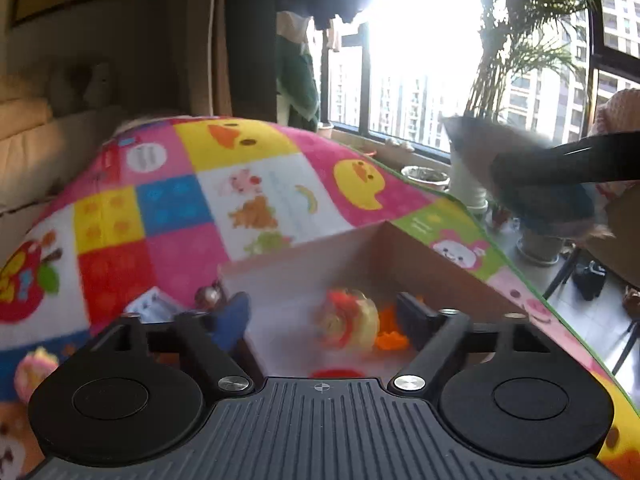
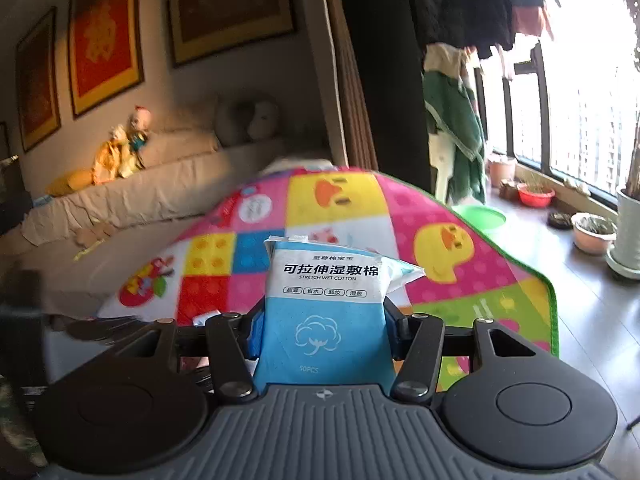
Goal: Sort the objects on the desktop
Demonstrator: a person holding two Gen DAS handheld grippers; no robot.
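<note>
My left gripper stands open above an open cardboard box on the colourful cartoon mat. In the box, below the wide gap, lie a blurred red-and-yellow toy, orange pieces and something red. No pad touches them. My right gripper is shut on a blue-and-white pack of wet cotton pads, held upright above the mat. A dark blurred shape crosses the right of the left wrist view; what it is I cannot tell.
A small white carton lies on the mat left of the box. A beige sofa stands behind the mat. Along the window sit plant pots, a red bowl and a green basin on the wooden floor.
</note>
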